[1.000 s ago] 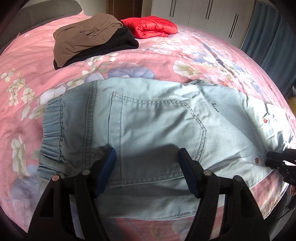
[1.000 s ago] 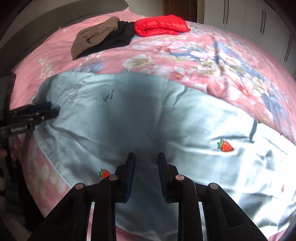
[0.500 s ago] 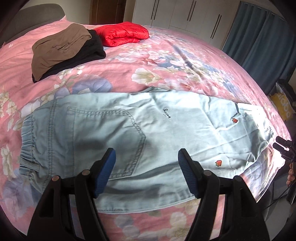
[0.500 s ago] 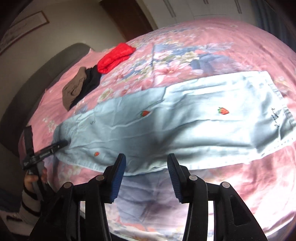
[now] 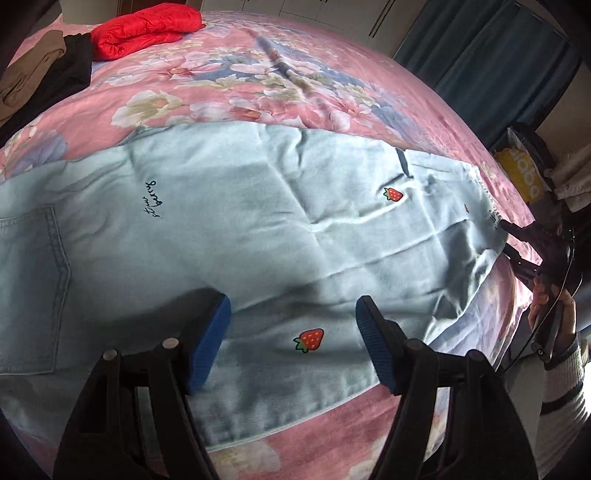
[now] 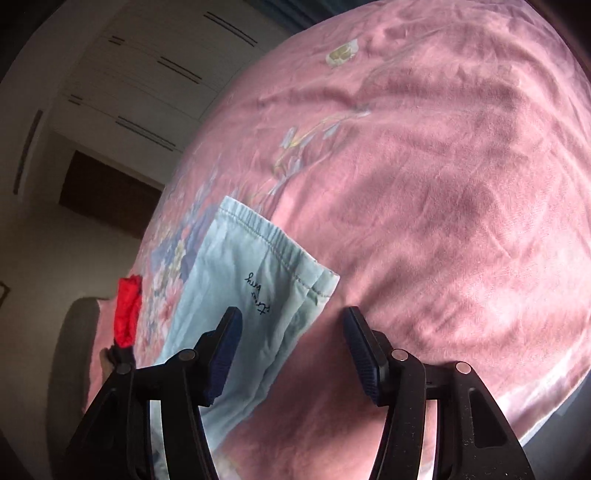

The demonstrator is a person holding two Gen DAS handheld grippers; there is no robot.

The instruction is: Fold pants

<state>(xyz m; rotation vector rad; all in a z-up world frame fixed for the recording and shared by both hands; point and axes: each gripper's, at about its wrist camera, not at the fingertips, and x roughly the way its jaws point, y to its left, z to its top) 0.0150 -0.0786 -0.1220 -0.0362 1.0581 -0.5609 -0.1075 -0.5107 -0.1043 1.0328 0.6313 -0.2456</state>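
Light blue denim pants point(image 5: 240, 236) with strawberry patches lie flat, folded lengthwise, across the pink floral bed. My left gripper point(image 5: 293, 325) is open and empty, hovering over the near edge of the legs. The right gripper also shows in the left wrist view point(image 5: 517, 247), at the leg cuff on the far right. In the right wrist view my right gripper point(image 6: 291, 343) is open and empty, just above the elastic cuff point(image 6: 273, 243) of the pants, with the left finger over the fabric.
The pink floral bedspread point(image 5: 280, 81) covers the bed. A red jacket point(image 5: 144, 26) and a brown and black pile of clothes point(image 5: 40, 70) lie at the far left. A wardrobe point(image 6: 155, 74), dark curtains point(image 5: 498, 62) and a yellow bag point(image 5: 524, 170) stand beyond the bed.
My left gripper has slid right along the pants, from the back pocket towards the legs. My right gripper has opened wider and moved right to the leg cuff.
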